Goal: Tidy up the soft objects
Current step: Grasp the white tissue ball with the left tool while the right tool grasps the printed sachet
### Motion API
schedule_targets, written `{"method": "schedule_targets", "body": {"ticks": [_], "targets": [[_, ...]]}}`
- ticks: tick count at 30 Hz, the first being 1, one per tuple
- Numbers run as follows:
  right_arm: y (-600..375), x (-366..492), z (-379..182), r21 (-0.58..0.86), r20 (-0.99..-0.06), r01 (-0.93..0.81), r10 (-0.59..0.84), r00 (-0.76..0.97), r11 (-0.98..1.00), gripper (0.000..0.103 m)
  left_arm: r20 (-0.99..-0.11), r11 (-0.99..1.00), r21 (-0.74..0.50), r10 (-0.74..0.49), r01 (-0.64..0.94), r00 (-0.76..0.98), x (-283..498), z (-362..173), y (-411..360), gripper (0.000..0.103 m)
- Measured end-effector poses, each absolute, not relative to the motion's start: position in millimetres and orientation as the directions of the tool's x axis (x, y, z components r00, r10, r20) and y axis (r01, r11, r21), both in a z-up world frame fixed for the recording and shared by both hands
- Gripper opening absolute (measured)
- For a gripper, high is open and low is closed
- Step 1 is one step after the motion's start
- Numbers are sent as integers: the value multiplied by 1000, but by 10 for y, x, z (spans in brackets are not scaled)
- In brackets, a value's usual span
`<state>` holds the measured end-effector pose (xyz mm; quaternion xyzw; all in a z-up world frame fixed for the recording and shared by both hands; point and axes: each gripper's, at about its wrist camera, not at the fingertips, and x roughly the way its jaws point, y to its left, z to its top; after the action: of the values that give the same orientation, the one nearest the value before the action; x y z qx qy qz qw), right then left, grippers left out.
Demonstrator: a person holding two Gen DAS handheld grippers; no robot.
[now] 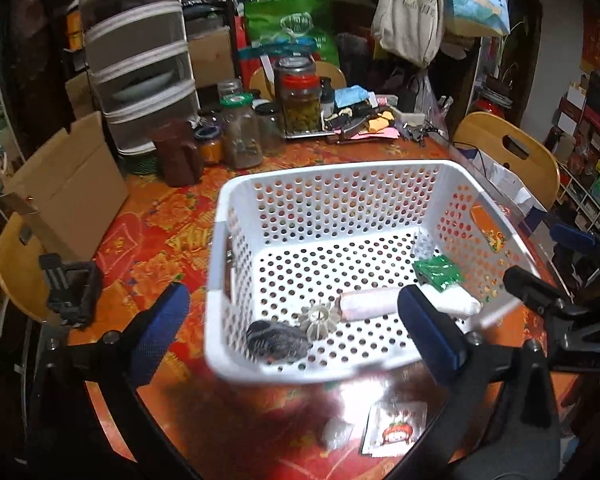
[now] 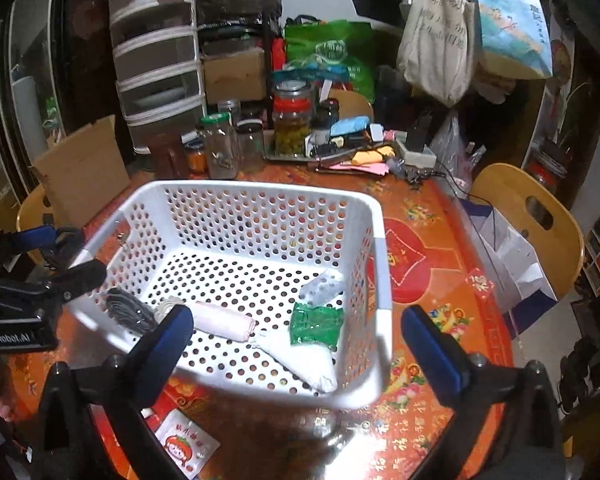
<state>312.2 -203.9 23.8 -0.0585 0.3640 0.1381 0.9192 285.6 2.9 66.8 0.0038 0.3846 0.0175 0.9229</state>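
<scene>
A cluttered dining room surrounds a round counter (image 1: 148, 240) covered in glossy red-and-orange floral cloth, with glass jars (image 1: 242, 132) and a fabric drawer tower (image 1: 140, 64) crowding its far side. At the middle sits a white perforated plastic basket (image 1: 332, 172), already holding several soft things: a dark knitted bundle (image 1: 276, 340) at the 7 o'clock corner in the left wrist view, a pale ribbed rosette (image 1: 318, 320) touching it, a pink-white rolled cloth (image 1: 370, 304) lying with its long axis running 9 to 3 o'clock, a crinkly green packet (image 1: 438, 272), and a white tapered pouch (image 2: 300, 356).

Still outside, on the counter just beside the basket's near wall, lies a flat glossy sachet (image 1: 394, 428) printed with a red tomato face, with a small clear crumpled wrapper (image 1: 336, 434) next to it at 9 o'clock. The sachet likely comes next. It sits at about 5 o'clock below the left gripper (image 1: 292, 332) and at 7 o'clock below the right gripper (image 2: 296, 344), near both; the left looks slightly better lined up.

Both grippers hover with their blue padded fingers (image 1: 162, 332) spread wide and nothing between them. The sachet is thin and slippery, so pinching an edge would probably serve better than pressing flat.
</scene>
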Motion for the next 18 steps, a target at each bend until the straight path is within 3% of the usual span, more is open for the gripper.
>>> {"method": "schedule_targets", "body": {"ticks": [7, 11, 18], "targets": [[-2181, 2688, 286, 14, -651, -313, 246, 718, 950, 103, -689, 999, -26, 6, -34, 725, 2184, 625, 105, 103], [-2278, 2381, 81, 31, -661, -312, 254, 706, 949, 103, -718, 995, -97, -63, -10, 694, 1904, 223, 151, 103], [-2483, 2020, -450, 117, -679, -287, 288, 675, 951, 103, -789, 994, -104, -73, -16, 611, 1943, -522, 45, 103]]}}
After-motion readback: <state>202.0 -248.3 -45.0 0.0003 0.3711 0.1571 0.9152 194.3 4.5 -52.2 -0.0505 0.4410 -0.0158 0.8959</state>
